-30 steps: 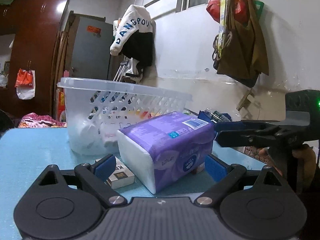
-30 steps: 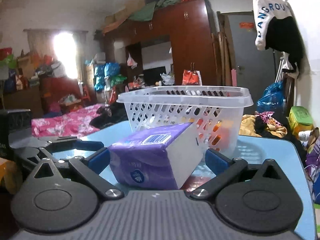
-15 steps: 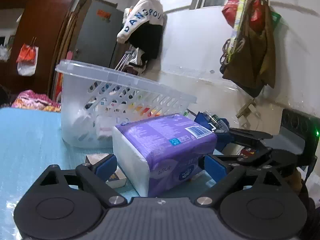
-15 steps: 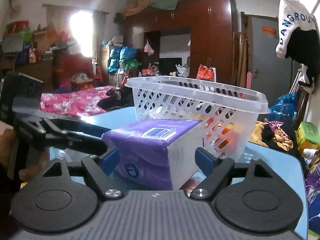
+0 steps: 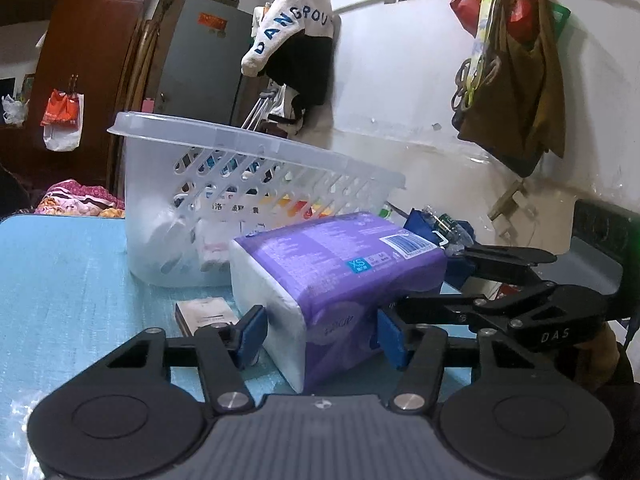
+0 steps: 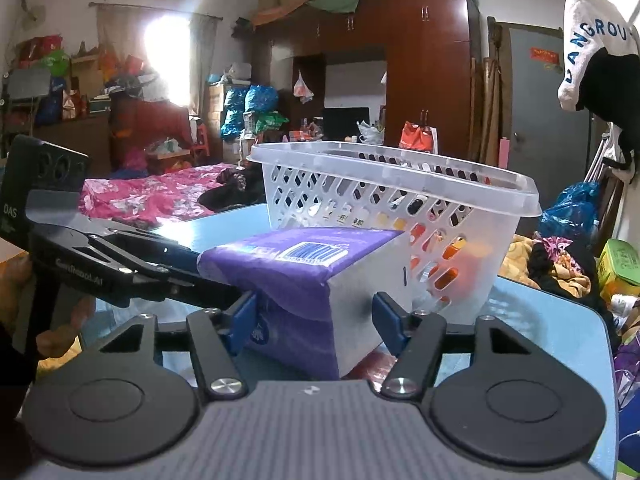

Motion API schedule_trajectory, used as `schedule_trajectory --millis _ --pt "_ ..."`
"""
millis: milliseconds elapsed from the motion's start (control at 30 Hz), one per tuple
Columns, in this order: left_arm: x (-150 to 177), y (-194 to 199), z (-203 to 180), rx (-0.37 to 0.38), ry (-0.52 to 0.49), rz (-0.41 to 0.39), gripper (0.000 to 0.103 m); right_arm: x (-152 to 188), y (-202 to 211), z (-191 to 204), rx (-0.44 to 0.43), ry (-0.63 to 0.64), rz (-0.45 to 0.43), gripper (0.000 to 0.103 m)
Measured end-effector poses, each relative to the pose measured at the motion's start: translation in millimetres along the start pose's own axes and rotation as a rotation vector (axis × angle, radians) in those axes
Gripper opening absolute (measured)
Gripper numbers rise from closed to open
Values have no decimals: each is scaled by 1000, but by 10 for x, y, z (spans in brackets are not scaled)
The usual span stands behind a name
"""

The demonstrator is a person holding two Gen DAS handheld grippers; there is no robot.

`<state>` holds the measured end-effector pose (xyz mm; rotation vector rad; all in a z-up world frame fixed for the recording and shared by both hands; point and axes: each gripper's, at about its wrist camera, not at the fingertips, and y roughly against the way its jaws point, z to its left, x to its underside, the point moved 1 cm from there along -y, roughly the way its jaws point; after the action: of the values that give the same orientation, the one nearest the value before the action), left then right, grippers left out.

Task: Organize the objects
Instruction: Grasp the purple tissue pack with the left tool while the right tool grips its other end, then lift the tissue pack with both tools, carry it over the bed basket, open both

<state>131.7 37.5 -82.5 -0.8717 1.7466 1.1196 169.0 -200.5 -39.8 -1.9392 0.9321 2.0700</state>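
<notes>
The white basket (image 5: 256, 184) already holds several items, but the purple tissue pack (image 5: 340, 280) sits on the blue counter (image 5: 60, 280) just in front of it. Having just been closing, the left gripper (image 5: 320, 334) and right gripper (image 6: 316, 316) each pinch one end of the pack. Lifting it into the basket is, I judge, what remains, along with the small box (image 5: 204, 312) beside it.

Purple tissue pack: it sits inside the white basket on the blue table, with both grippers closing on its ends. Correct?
Not quite. The purple tissue pack lies on the blue table in front of the white basket, not inside it, as the left wrist view shows. Both grippers have just been closing on its ends.
</notes>
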Motion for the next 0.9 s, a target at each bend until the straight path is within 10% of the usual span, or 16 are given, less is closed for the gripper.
schedule_trajectory --millis 900 --pt "93 658 -519 -12 -276 -238 57 -43 416 365 102 14 -195 59"
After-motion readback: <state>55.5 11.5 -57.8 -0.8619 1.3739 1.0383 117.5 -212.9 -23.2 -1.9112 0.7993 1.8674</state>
